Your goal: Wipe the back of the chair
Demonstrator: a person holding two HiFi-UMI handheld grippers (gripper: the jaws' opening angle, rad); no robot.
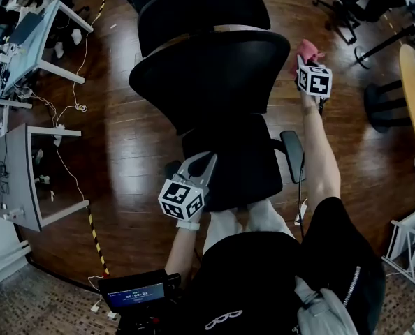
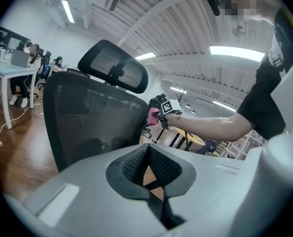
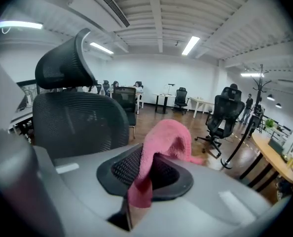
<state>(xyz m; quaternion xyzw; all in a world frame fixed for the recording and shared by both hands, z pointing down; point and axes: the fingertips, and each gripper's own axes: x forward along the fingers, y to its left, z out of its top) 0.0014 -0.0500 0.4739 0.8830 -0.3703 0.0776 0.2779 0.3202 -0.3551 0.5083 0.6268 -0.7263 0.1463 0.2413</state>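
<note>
A black mesh office chair stands in front of me, its backrest (image 1: 207, 75) under the headrest (image 1: 200, 12). My right gripper (image 1: 307, 56) is shut on a pink cloth (image 1: 307, 48) just off the backrest's right edge; whether cloth and mesh touch I cannot tell. In the right gripper view the cloth (image 3: 168, 139) bulges out of the right gripper (image 3: 145, 169), with the backrest (image 3: 77, 120) to the left. My left gripper (image 1: 202, 158) hovers over the seat (image 1: 235, 166), shut with nothing in it (image 2: 147, 154), and faces the backrest (image 2: 92, 122).
The chair's right armrest (image 1: 293, 155) juts out by my right forearm. Desks (image 1: 26, 40) and loose cables (image 1: 68, 110) line the left. Another office chair (image 1: 354, 5) stands at the back right, a round wooden table (image 1: 413, 89) at the right, a white rack (image 1: 410, 243) lower right.
</note>
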